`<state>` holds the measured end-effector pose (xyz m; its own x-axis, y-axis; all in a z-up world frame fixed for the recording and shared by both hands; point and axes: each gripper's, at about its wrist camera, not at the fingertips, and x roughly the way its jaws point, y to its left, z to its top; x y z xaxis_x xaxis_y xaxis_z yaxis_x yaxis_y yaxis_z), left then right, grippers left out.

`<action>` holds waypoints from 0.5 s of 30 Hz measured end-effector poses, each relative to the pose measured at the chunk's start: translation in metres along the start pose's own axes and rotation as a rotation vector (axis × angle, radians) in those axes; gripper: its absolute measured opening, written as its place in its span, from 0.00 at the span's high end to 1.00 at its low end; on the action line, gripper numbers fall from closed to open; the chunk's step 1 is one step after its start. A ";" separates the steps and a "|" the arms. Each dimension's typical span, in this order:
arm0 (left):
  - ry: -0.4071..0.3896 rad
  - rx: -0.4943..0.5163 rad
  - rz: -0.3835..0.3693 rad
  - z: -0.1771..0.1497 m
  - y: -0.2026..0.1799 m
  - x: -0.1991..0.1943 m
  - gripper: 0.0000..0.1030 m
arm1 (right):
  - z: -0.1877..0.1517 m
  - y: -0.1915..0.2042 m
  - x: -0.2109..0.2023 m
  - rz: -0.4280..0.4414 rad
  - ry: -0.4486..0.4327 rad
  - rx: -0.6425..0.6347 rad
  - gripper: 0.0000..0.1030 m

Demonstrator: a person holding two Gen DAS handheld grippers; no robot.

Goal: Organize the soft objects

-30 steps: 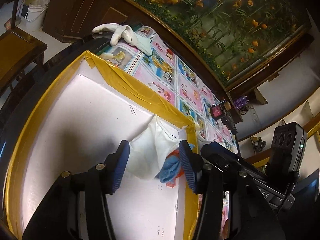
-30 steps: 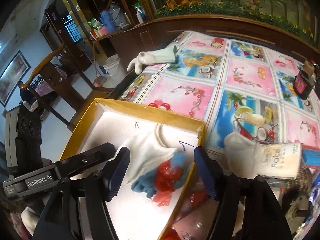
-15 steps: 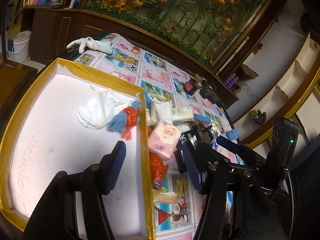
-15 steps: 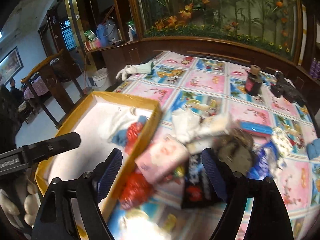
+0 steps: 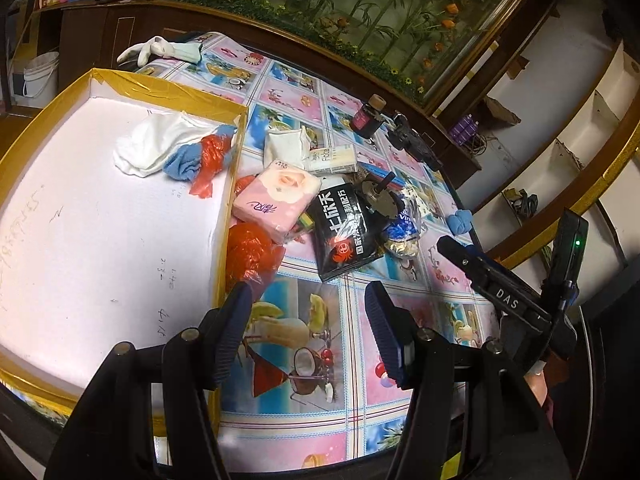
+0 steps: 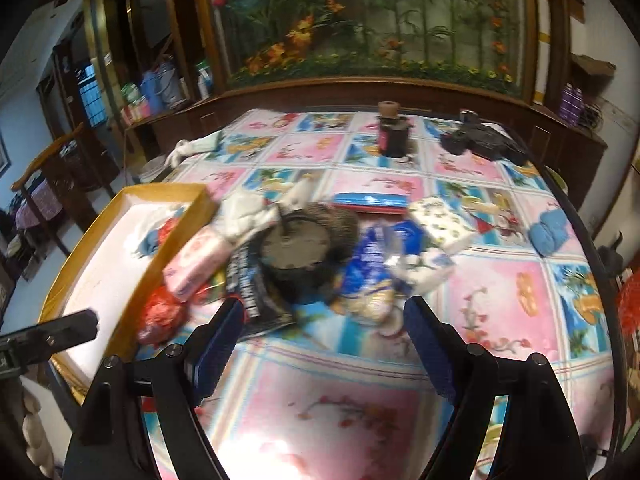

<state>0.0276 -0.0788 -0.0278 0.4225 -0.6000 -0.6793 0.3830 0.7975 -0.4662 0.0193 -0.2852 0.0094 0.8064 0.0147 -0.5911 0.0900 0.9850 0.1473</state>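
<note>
Hovering over the patterned worktop [image 5: 348, 320], both pairs of tongs are empty, and what matters now is where the loose soft things lie from each of them. The left tongs [image 5: 308, 328] stand half spread with only bare cloth between the blue pads; the right tongs [image 6: 320, 344] are parted wider, likewise with nothing in them. Already inside the yellow-rimmed box [image 5: 160, 84], which lies at about ten o'clock from the left tongs, sits a bundle of white cloth, blue sock and red plastic [image 5: 176, 148]. The pile outside the box is the next business, I would say. From the left tongs the pink tissue pack [image 5: 276, 196] lies at roughly eleven o'clock, just beside the box wall, its long axis running from lower left to upper right in that view. The red plastic bag [image 5: 252, 256] is nearer, touching the box wall and just above the left pad. From the right tongs the same pink pack [image 6: 196, 264] sits at ten o'clock, further across, while the rolled blue sock [image 6: 548, 232] lies alone at two o'clock, well apart from the pile. On that showing the left hand seems better placed for the pack and the bag, the right for the sock.
</note>
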 end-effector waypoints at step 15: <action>0.008 0.025 0.083 0.006 -0.006 0.022 0.44 | -0.007 -0.060 0.031 -0.147 -0.124 0.116 0.17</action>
<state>0.0391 -0.0972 -0.0367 0.4474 -0.5313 -0.7194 0.3671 0.8426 -0.3940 0.0348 -0.3429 -0.0235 0.8445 -0.1559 -0.5124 0.2730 0.9484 0.1613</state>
